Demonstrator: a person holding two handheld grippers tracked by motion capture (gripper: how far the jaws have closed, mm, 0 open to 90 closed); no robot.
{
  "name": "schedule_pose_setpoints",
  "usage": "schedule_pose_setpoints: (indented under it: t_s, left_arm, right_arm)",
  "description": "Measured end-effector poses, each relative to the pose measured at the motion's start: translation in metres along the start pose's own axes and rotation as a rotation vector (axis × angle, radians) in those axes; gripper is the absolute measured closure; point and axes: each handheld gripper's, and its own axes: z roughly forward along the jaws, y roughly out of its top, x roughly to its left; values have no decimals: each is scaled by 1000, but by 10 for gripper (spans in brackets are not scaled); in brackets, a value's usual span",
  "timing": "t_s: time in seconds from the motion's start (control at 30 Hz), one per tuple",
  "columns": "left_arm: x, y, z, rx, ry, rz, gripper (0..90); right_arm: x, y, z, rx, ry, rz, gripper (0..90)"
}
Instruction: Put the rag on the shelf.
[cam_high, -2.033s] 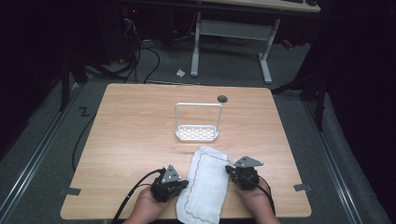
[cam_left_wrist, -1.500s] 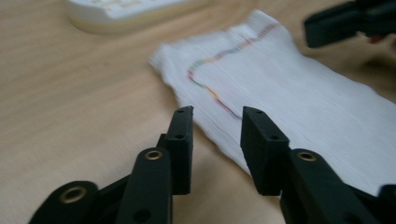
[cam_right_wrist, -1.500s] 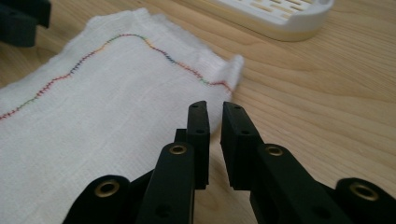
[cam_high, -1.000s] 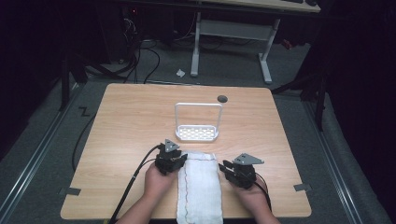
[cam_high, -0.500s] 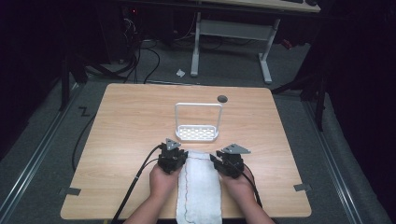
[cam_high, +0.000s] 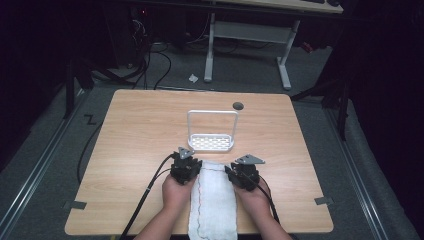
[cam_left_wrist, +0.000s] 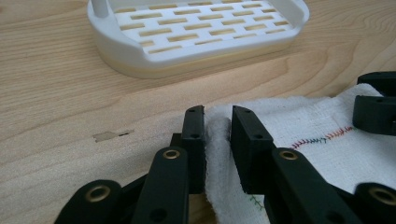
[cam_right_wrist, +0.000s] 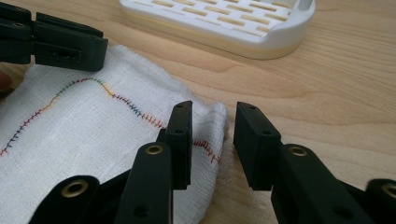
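From above, we see a white woven cloth with coloured stitching (cam_high: 214, 200) lying on the light wooden table (cam_high: 135, 135), its far corners flanked by the left gripper (cam_high: 185, 169) and right gripper (cam_high: 244, 175), near a white slotted plastic rack (cam_high: 211, 142). Left gripper view: jaws pinch a cloth fold (snugly). Right gripper view: jaws spread, straddling the cloth's corner.

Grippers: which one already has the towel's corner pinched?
The left gripper: towel fills its narrow gap. The right gripper stands open around its corner.
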Motion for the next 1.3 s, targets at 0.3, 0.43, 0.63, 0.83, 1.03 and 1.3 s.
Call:
schedule_pose_setpoints:
  t_s: [0.3, 0.43, 0.63, 0.83, 1.03, 1.3]
  left_arm:
    - [-3, 0, 1, 5, -12, 11, 812]
    - [-3, 0, 1, 5, -13, 9, 837]
    - [-4, 0, -9, -71, -17, -9, 839]
    - [-6, 12, -29, -160, -6, -1, 839]
    - [-4, 26, -47, -223, -2, 4, 838]
    - [-7, 49, -66, -301, 10, 18, 838]
  right_arm:
    - [1, 0, 3, 13, 17, -1, 779]
    - [2, 0, 3, 15, 28, -12, 852]
    - [4, 5, -7, -54, 14, -45, 861]
    - [13, 20, -23, -167, -8, -85, 859]
    - [18, 35, -32, -234, -3, -94, 859]
    - [20, 56, -48, -310, -12, -99, 860]
